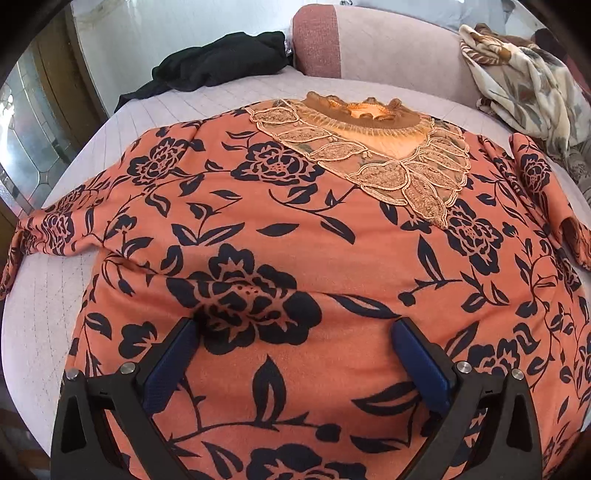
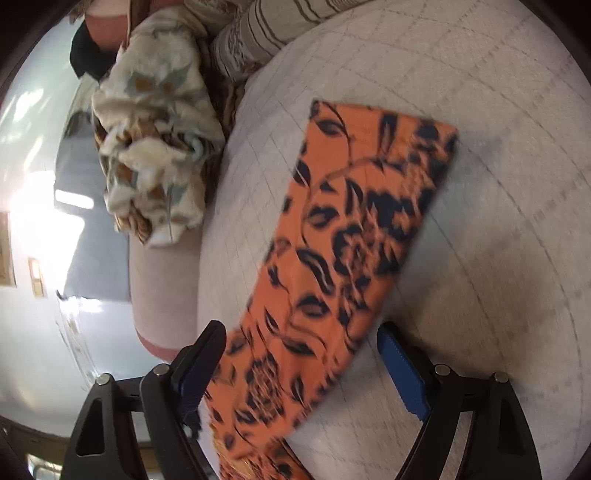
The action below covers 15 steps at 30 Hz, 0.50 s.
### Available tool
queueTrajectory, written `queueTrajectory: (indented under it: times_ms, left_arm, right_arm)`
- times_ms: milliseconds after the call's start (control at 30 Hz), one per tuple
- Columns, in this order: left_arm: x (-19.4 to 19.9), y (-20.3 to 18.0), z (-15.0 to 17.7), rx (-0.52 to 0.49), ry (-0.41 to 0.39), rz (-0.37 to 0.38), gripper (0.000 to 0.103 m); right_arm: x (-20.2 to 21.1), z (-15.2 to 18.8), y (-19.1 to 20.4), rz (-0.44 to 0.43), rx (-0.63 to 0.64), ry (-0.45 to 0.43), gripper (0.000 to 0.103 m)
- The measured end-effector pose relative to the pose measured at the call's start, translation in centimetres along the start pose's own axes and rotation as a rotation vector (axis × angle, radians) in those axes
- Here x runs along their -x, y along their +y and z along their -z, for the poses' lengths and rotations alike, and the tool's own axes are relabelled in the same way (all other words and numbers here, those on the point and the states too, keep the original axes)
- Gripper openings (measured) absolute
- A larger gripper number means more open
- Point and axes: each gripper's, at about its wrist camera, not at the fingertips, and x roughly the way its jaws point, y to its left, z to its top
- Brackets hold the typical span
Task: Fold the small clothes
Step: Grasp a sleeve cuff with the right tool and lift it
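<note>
Blouse (image 1: 295,236) lying flat as left tongs (image 1: 295,332) and right tongs (image 2: 301,336) are gaping wide, gripping nothing; its sleeve (image 2: 354,221) is risking bunching or slipping free

A pale pink quilted bed cover (image 1: 229,99) fills the frame's middle, backed by a pink padded headboard (image 1: 388,40) at top centre. A white wall (image 1: 155,29) stands upper left, a leaded glass panel (image 1: 26,122) at far left.

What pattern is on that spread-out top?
The top is orange with dark navy flowers and leaves, plus a lace-trimmed neckline. Left wrist view shows it best.
</note>
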Motion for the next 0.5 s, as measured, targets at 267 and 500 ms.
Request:
queueTrajectory:
  times_ms: [267,500]
  left_arm:
    - [-0.1,0.2,-0.3,-0.002,0.018,0.008,0.103]
    - [1.8,5.0,-1.9,0.14,-0.03,-0.078,0.103]
  right_arm:
    - [-1.6,-2.5,0.2,0.103,0.053,-0.117,0.007]
    - [4.5,1.2,8.6,-0.051,0.327,-0.364,0.007]
